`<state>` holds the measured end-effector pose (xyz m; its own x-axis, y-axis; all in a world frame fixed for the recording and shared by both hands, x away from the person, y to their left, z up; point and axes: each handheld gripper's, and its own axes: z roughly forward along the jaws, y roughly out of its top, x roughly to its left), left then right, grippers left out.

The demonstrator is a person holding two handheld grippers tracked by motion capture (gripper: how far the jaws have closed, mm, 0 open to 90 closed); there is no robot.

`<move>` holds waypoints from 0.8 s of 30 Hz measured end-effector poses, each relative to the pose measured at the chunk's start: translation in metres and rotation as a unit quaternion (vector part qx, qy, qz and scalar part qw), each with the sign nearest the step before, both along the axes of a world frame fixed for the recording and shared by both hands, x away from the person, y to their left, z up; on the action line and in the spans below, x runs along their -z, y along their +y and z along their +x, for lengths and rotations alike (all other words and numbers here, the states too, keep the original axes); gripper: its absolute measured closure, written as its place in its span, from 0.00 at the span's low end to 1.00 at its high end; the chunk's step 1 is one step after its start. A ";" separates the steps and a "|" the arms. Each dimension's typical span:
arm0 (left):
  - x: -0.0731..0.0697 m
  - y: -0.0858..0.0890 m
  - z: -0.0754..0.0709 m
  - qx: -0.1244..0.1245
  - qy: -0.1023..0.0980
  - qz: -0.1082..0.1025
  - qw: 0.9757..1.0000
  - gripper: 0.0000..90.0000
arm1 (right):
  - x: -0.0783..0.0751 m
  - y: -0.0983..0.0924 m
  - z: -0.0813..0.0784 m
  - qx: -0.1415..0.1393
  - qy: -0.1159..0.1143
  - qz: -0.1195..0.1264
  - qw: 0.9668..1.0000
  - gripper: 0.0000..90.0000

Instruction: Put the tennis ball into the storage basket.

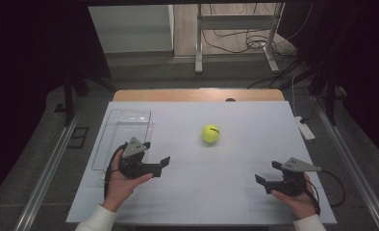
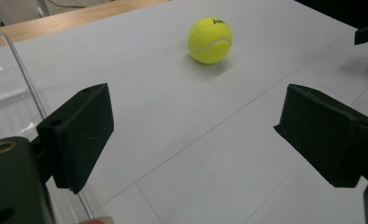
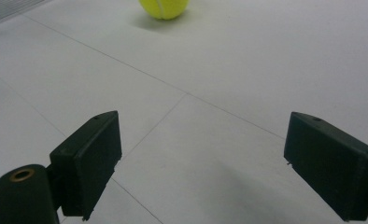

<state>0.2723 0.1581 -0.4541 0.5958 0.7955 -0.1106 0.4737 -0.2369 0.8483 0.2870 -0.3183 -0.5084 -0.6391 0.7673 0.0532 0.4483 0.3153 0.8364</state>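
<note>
Near edge: left tool [image 1: 157,164] held above the bench [image 1: 235,202], jaws spread wide, nothing betw. them, aimed toward the tennis ball [image 1: 210,134]. Right tool [image 1: 268,174] low over the bench at the near right, jaws likewise released, empty.

Mid-bench: the ball sits free on the white surface, well apart from both tools, roughly centred.

Left side, further back: 1 clear tray [image 1: 111,144] just beside the left tool.

Risk, as judged: ball is round and unrestrained; an off-centre closure or a jaw nudge would likely send it rolling across the bench. Left tool's cable and body are close to the tray wall; a careless swing could knock it.
</note>
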 end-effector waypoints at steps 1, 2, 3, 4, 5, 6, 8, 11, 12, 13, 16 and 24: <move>0.000 0.000 0.001 0.001 0.001 0.000 1.000 0.12 | 0.000 0.000 0.000 0.000 0.000 -0.001 1.000 0.13; 0.000 0.000 0.003 0.001 0.003 0.002 1.000 0.12 | 0.000 0.000 0.000 -0.001 0.001 -0.002 1.000 0.13; 0.001 -0.001 0.004 0.000 0.006 0.002 1.000 0.12 | 0.001 0.000 0.000 -0.001 0.002 -0.002 1.000 0.13; 0.001 -0.001 0.005 0.000 0.008 0.003 1.000 0.12 | 0.001 0.000 0.001 -0.001 0.002 -0.003 1.000 0.13; 0.001 -0.001 0.005 0.001 0.009 0.004 1.000 0.12 | 0.001 0.000 0.001 -0.001 0.003 -0.004 1.000 0.13; 0.001 -0.002 0.006 0.002 0.011 0.005 1.000 0.12 | 0.001 0.000 0.001 -0.001 0.003 -0.005 1.000 0.13; 0.001 -0.004 0.008 0.003 0.014 0.007 1.000 0.12 | 0.001 0.000 0.001 -0.001 0.003 -0.005 1.000 0.13; 0.001 -0.006 0.009 0.003 0.016 0.008 1.000 0.12 | 0.002 0.000 0.001 -0.001 0.004 -0.005 1.000 0.13; 0.001 -0.008 0.011 0.003 0.017 0.010 1.000 0.12 | 0.002 0.000 0.001 -0.002 0.005 -0.005 1.000 0.13; 0.000 -0.009 0.011 0.004 0.017 0.012 1.000 0.12 | 0.002 0.000 0.001 -0.002 0.005 -0.006 1.000 0.13; -0.002 -0.013 0.012 0.009 0.017 0.013 1.000 0.12 | 0.002 0.000 0.001 -0.002 0.005 -0.005 1.000 0.13; -0.003 -0.023 0.020 0.021 0.023 0.015 0.999 0.12 | 0.002 0.000 0.002 -0.002 0.004 -0.006 1.000 0.13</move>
